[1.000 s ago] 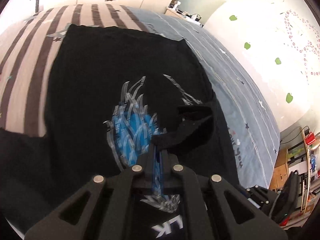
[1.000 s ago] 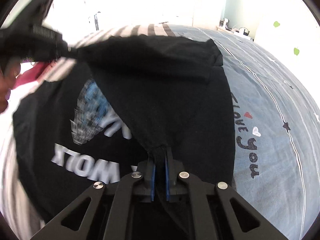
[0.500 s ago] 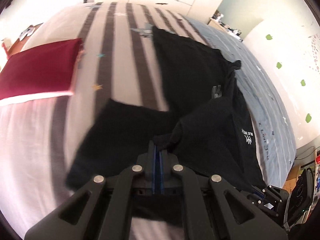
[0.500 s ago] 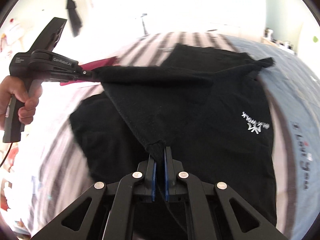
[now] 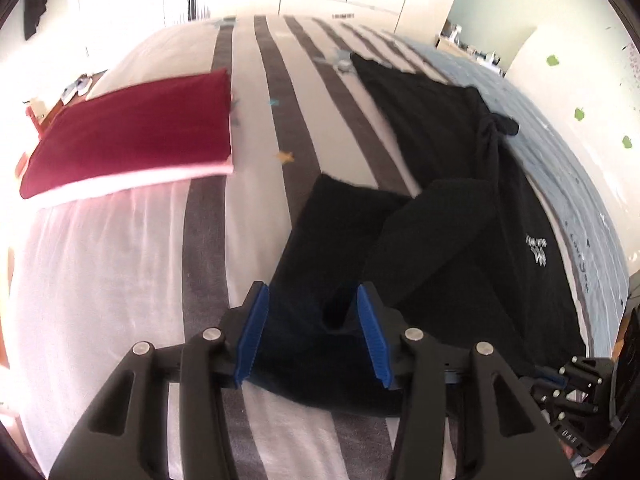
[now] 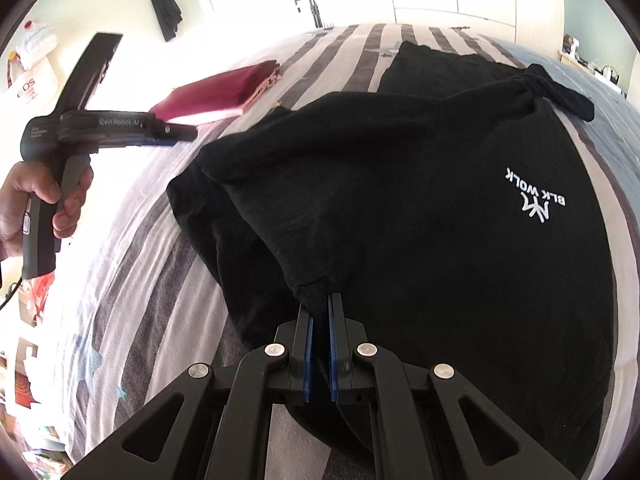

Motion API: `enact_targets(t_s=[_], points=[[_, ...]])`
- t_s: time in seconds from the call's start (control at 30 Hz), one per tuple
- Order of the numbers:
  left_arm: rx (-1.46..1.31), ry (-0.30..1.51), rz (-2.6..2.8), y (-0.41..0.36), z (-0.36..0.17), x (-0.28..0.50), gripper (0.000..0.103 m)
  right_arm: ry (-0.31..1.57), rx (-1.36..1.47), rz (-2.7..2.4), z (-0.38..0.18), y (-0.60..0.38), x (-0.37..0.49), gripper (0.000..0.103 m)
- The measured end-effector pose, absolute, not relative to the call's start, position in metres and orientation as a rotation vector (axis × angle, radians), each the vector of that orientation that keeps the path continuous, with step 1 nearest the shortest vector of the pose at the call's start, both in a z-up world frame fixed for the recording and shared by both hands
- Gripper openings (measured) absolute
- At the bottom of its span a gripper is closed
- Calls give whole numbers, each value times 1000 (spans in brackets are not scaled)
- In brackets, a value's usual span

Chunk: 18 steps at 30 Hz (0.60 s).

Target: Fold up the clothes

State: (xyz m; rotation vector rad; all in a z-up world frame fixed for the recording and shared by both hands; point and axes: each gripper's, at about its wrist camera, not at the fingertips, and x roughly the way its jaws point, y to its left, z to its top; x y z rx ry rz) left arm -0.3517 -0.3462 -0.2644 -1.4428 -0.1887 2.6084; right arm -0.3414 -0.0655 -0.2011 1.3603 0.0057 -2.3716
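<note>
A black T-shirt (image 5: 460,240) with a white "BLK WOLK" logo (image 6: 536,200) lies on the striped bed, one side folded over itself. My left gripper (image 5: 312,290) hangs over the shirt's left edge. Its jaws are opening, and the blue pads (image 5: 252,332) stand apart without pressing the cloth that shows below them. In the right wrist view, the left gripper (image 6: 188,133) hovers clear of the shirt, held by a person's hand (image 6: 36,200). My right gripper (image 6: 319,300) is shut on a bunched corner of the shirt (image 6: 400,200) near the front.
A folded dark red garment (image 5: 132,140) lies on the bed's far left, seen also as the red garment (image 6: 216,92) beyond the left gripper. Bare grey-and-white striped sheet (image 5: 120,280) lies between it and the shirt. A pale blue cover (image 5: 560,152) borders the shirt's right side.
Both grippers carried the shirt's edge over to the left, folding it and hiding the blue print. The left gripper's jaws came apart and the cloth dropped. The right gripper kept its grip.
</note>
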Motion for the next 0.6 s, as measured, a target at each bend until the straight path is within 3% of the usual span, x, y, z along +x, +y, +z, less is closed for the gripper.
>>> enact_targets(t_s=[0.1,0.23,0.4,0.43,0.5,0.6], points=[[-1466,-254,2543,-345,-270,-354,44,13,1366,-2359,-205,-66,-340,6],[-1425,27,2502,-314,-279,-352,44,14,1365,-2361,-208,-62,-339,5],[-1518,146,2440,-295,-308,-364,43,47,1367,-2371,-211,-62,-337,5],[-1524,164,2438,-294,-311,-365,40,53,1365,-2378,-211,-62,-337,5],[-1516,162,2433,-294,-311,-366,9,75,1354,-2381,-212,-65,-337,6],[-1486,90,2427,-299,-302,-367,4,134,1342,-2392,-214,-71,-336,17]])
